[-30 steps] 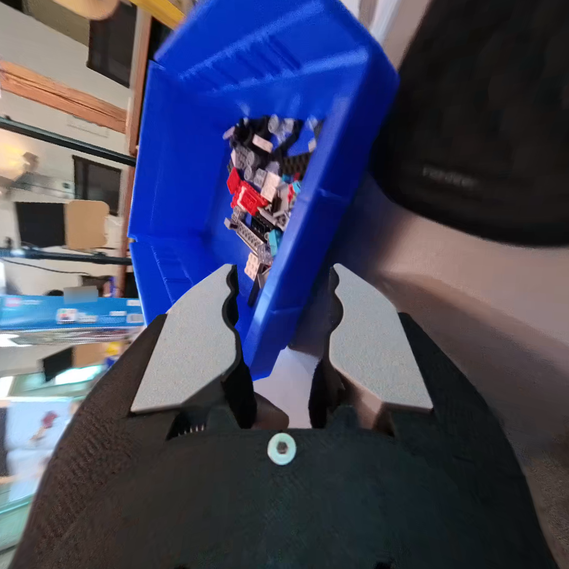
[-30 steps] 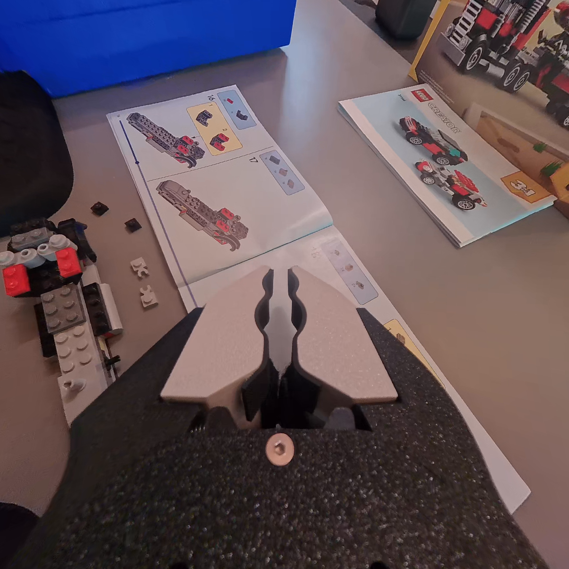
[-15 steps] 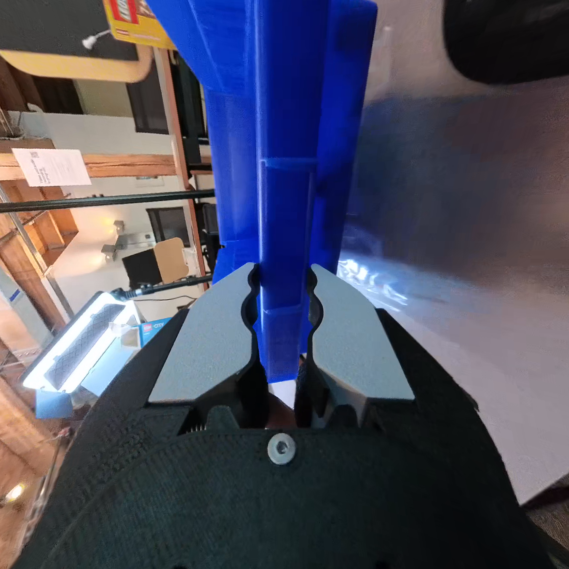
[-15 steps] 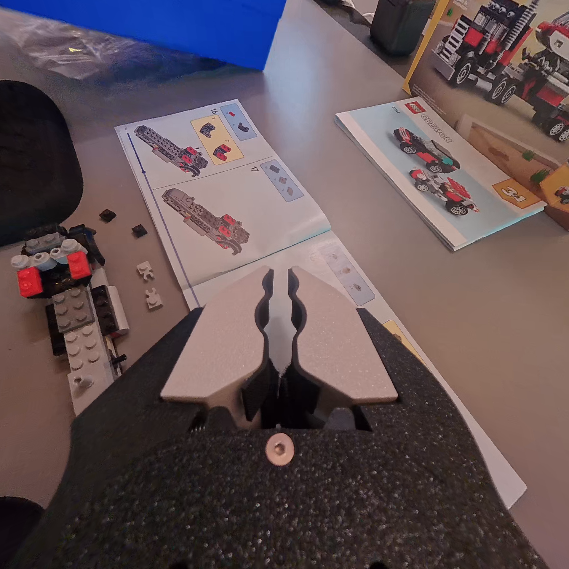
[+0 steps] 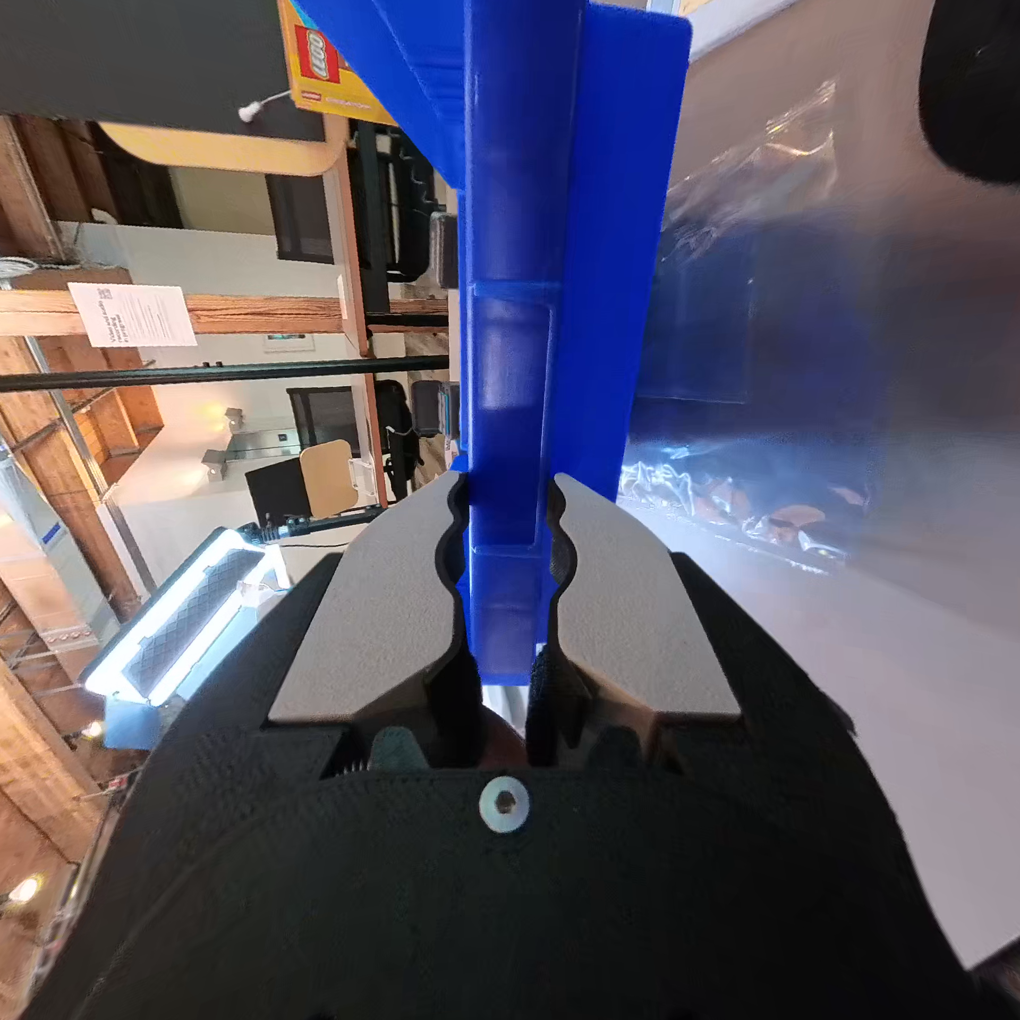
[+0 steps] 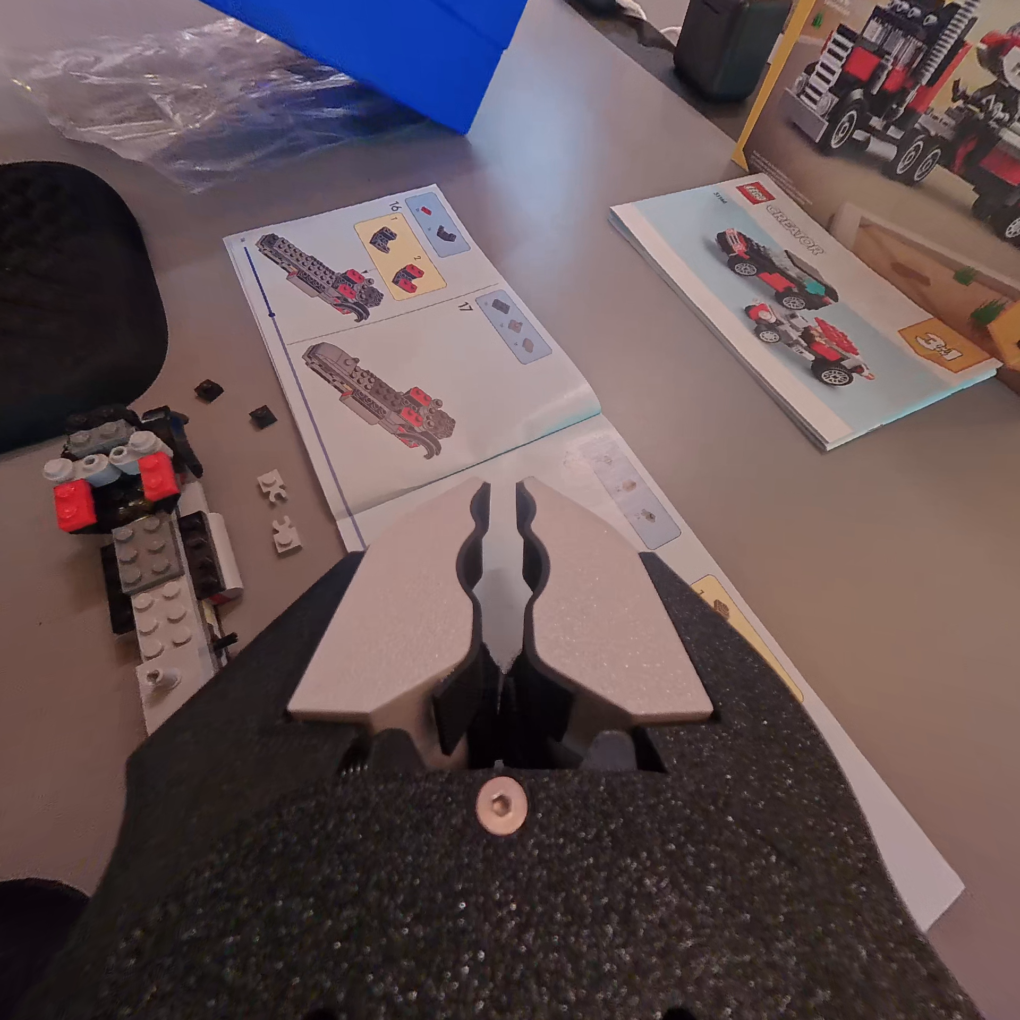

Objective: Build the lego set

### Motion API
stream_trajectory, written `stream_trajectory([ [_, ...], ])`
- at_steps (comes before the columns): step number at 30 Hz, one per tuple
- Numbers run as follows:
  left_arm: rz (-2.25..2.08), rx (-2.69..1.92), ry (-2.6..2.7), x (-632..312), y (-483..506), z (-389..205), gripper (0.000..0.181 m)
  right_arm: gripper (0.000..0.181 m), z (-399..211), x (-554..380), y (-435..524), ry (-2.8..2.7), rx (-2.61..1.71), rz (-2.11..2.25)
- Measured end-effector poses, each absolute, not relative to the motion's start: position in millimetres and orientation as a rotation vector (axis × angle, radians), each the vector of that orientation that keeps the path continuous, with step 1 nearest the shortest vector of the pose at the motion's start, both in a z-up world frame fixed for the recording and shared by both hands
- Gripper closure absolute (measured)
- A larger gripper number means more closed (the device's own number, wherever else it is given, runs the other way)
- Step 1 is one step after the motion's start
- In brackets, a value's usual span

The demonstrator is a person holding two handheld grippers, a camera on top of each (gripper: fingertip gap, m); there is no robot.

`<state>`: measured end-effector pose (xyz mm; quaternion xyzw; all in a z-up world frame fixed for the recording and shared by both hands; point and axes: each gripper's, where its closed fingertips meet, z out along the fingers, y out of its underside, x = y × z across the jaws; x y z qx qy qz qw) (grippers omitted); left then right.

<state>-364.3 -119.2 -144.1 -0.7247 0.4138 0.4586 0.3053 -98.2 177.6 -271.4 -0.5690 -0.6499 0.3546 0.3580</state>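
Left gripper (image 5: pixel 506 557): clamped on rigid blue plastic parts bin (image 5: pixel 524 342) rim, tipped, likely to pour. Right gripper (image 6: pixel 502 543): nearly closed, empty, over open paper instruction booklet (image 6: pixel 419 342); 1 part-built grey, black and red brick truck chassis (image 6: pixel 149 552) alongside.

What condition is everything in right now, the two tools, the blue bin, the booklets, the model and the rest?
Left tool: shut on the blue bin's wall.
Blue bin: gripped, tipped up off the table.
Right tool: nearly shut, holding nothing, above the open booklet.
Open booklet: lying flat, open.
Second booklet: closed, flat.
Lego model: partly built, lying on the table.
Plastic bag: crumpled, beside the bin.
Loose pieces: unattached beside the model.
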Motion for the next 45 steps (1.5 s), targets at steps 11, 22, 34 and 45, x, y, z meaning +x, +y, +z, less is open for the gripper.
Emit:
stream_trajectory([
  [11,1.36,-1.894,0.962,-338.4,-126.1,-222.9,0.152,0.172,-264.5,-94.7,184.9,-1.635,-1.458,0.881],
  [22,1.017,-2.237,0.728,-336.6,-109.6,-268.4,0.143,0.172,-265.0,-94.4,187.5,-1.627,-1.463,0.853],
  [34,0.254,-2.49,0.8,-312.0,-99.0,-284.3,0.148,0.172,-264.6,-93.2,188.7,-1.628,-1.464,0.846],
  [45,0.482,-2.487,0.701,-286.5,-63.6,-286.8,0.152,0.172,-267.8,-94.1,188.0,-1.64,-1.47,0.848],
])
